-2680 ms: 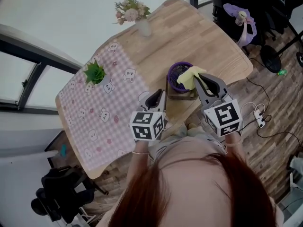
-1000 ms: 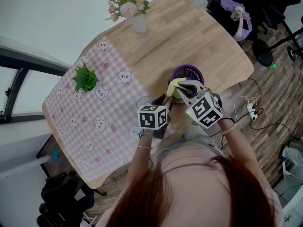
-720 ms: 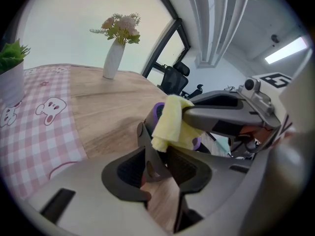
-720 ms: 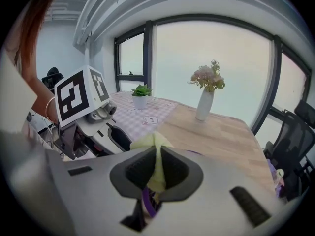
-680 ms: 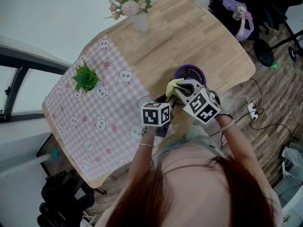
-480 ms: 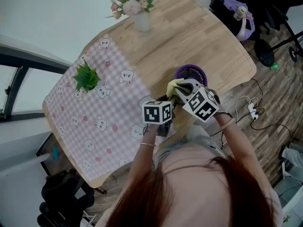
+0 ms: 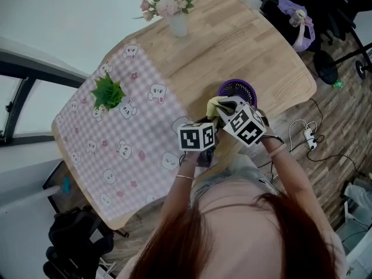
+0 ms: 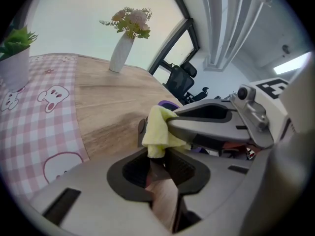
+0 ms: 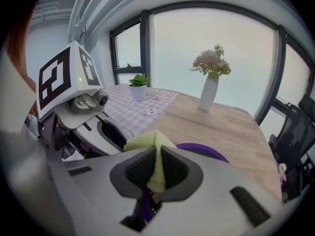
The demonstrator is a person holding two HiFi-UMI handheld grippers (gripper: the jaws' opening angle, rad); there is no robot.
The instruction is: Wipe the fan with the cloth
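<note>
Clamping the yellow cloth (image 9: 147,141) in the right claw (image 9: 156,168) at the edge of the purple fan (image 7: 237,89), just right of the frame's middle on the worktop (image 7: 232,39), and just closing the left claw (image 8: 161,166) on what looks like its wooden foot (image 8: 165,200); next, likely a gentle rub across the top.

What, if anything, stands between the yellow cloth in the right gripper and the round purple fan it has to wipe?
Nothing visible does. The right gripper pinches the yellow cloth close by the near rim of the round purple fan; no object lies between them.
</note>
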